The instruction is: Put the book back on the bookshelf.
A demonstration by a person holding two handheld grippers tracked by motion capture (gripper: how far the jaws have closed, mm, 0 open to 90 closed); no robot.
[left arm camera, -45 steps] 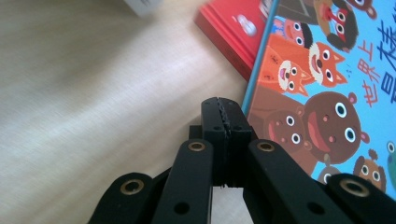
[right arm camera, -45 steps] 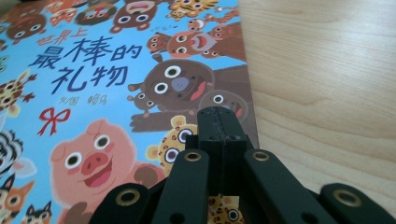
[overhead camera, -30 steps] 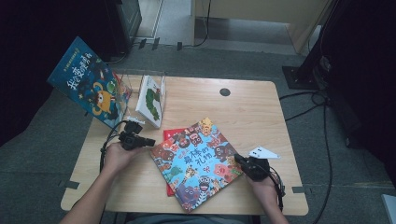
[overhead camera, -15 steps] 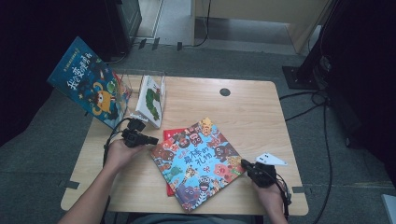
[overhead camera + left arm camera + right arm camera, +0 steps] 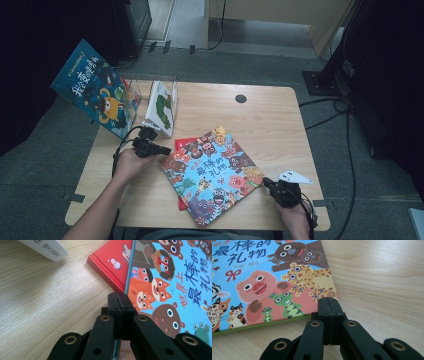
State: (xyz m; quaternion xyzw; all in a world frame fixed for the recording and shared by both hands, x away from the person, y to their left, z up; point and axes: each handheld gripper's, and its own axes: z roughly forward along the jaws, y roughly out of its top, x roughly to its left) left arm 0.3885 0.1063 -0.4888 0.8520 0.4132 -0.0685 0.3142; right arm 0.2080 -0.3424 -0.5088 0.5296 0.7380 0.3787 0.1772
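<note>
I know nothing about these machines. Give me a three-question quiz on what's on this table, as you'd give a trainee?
1. True or false: the left gripper stands wide open.
2. Which book lies under the blue animal picture book? A) red book B) green book C) black book
3. Fill in: the right gripper points at the blue book's ____ corner, as seen in the high view.

Key:
1. False; its jaws are closed together.
2. A, the red book.
3. Right, the corner nearest it, bearing a spotted leopard.
</note>
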